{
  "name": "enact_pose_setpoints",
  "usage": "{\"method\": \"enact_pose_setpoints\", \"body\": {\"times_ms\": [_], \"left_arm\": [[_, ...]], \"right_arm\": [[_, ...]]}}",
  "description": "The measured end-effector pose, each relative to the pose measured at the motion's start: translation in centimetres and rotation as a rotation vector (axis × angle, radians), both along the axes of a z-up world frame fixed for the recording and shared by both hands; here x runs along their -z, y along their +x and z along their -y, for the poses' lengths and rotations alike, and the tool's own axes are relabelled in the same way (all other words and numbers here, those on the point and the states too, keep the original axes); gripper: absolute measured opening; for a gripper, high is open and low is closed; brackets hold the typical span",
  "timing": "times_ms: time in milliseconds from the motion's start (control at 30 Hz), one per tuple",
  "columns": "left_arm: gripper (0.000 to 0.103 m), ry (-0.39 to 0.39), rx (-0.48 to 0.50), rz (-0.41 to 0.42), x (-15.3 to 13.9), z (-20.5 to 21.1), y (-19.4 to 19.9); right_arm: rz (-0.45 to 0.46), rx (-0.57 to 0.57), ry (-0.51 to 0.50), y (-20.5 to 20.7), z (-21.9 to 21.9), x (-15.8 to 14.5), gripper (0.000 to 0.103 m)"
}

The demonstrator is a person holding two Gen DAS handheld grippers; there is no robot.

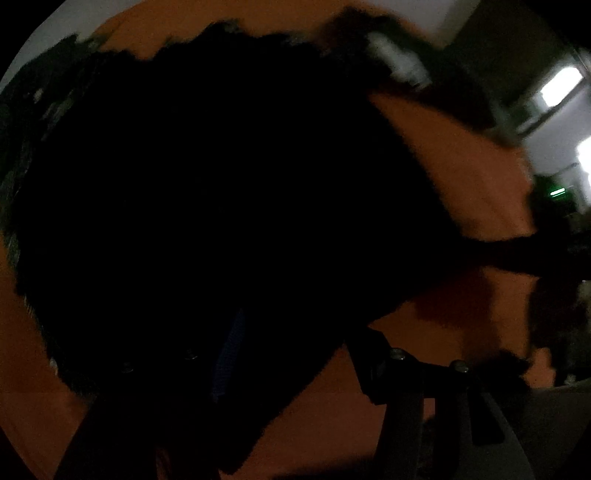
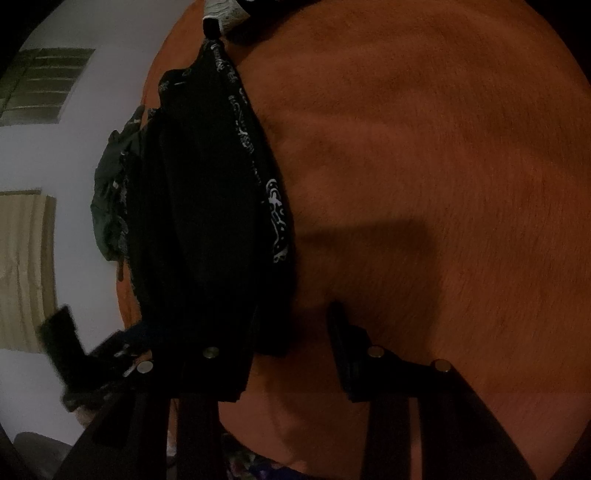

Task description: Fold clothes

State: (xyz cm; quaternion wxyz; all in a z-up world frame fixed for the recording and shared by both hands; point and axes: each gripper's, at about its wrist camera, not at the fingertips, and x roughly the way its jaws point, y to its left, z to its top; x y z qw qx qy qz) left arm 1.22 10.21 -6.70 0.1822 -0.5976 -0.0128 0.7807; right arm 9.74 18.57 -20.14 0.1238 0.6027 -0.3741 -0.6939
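So from my right gripper [image 2: 291,347] I count two fingers spread wide apart: the right finger [image 2: 341,350] sits alone on the orange blanket [image 2: 443,184], and the other one is buried under dark cloth, so the jaws are open with fabric draped over one side, not pinched between them as far as I can see. Taking the blanket as the landmark, there's one black garment [image 2: 207,199] bunched up along its left part, running away from me toward the far edge, with a white paisley-type print showing along its right border. Just left of it, hanging off the blanket's edge, is one greyish-green crumpled piece [image 2: 110,199]. At the blanket's far edge there's one small white-patterned cloth [image 2: 225,13], touching the top end of the black one. No bins or baskets in view, so nothing is contained in anything. My left gripper [image 1: 295,362] is a mess to read: one finger [image 1: 373,365] shows on the right, the rest is swallowed by a big black garment [image 1: 221,203] that blankets most of the view, so I honestly can't tell if those jaws are closed on it or not. The same orange blanket [image 1: 461,177] peeks out around it, and it's all blurry and dim.
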Motion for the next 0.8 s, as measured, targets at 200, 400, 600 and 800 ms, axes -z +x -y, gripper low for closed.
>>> {"method": "enact_pose_setpoints", "body": {"times_ms": [200,400,600,800], "left_arm": [[0.056,0.108,0.097,0.048,-0.7,-4.3,-0.9],[0.056,0.046,0.201,0.017,0.4,-8.8,0.7],[0.056,0.021,0.247,0.005,1.6,-12.9,0.6],[0.056,0.014,0.249,0.016,2.1,-14.7,0.5]], "right_arm": [[-0.021,0.003,-0.023,0.1,0.1,0.0,0.046],[-0.042,0.021,-0.161,-1.1,-0.1,0.3,0.046],[-0.024,0.061,-0.214,-2.1,-1.8,0.1,0.046],[-0.015,0.169,-0.166,-0.1,-5.9,-0.1,0.047]]}}
